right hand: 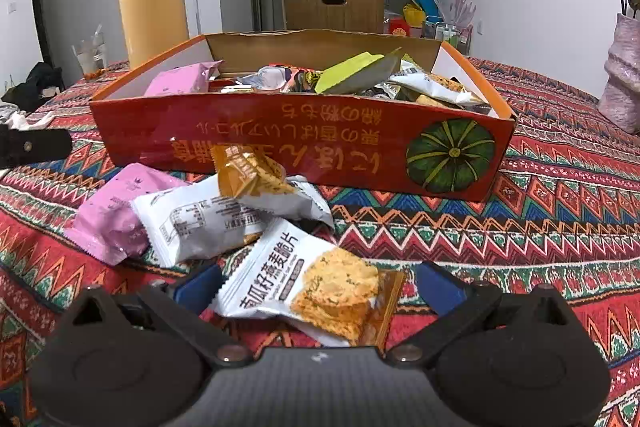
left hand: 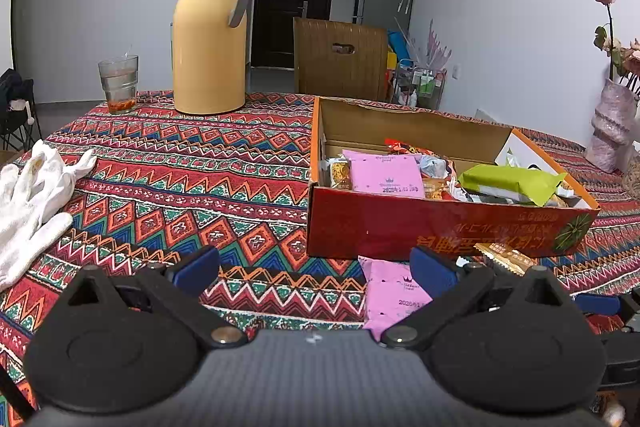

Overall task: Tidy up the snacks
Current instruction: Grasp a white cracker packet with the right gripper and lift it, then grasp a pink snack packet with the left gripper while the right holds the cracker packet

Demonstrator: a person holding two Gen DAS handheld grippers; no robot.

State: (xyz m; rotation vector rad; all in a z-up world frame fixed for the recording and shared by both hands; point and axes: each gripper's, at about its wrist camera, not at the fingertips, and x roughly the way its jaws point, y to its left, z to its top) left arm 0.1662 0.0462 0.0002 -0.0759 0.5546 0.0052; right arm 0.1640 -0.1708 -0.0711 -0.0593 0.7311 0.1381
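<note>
A red cardboard box (left hand: 400,227) (right hand: 280,143) holds several snack packets, among them a pink one (left hand: 386,173) and a green one (left hand: 512,181). In front of it on the patterned cloth lie a pink packet (right hand: 108,219) (left hand: 394,297), a white packet (right hand: 196,223) and a gold cracker packet (right hand: 250,175) (left hand: 506,257). My right gripper (right hand: 320,287) is open, and a white cracker packet (right hand: 280,267) lies between its blue pads (right hand: 440,287). My left gripper (left hand: 316,271) is open and empty, low over the cloth just left of the pink packet.
A yellow thermos jug (left hand: 210,39) and a glass (left hand: 119,83) stand at the table's far side. White gloves (left hand: 32,195) lie at the left. A pale vase with flowers (left hand: 612,131) stands at the right. A wooden chair (left hand: 340,57) is behind the box.
</note>
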